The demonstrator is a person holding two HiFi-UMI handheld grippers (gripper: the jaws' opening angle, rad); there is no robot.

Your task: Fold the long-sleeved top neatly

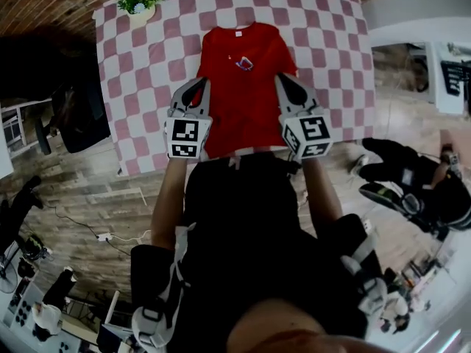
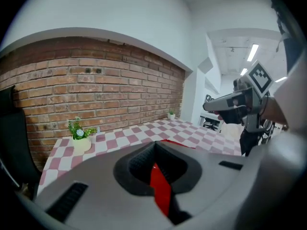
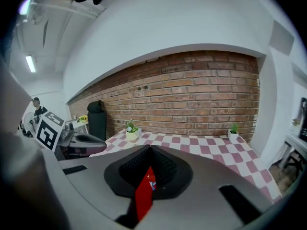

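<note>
Red top (image 1: 243,94) lies flat on the checked worktop (image 1: 140,72), collar farthest away | left gripper (image 1: 196,88) and right gripper (image 1: 285,85) each pinch red cloth | its long axis runs straight ahead between them, both equally near.

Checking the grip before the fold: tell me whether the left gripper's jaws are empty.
No, in the left gripper view the left gripper is shut on a strip of the red top.

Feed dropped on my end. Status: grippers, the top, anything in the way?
Left gripper and right gripper both shut on red top. Collar end flat on checkered table. Potted plant at far corner, clear of it.
</note>
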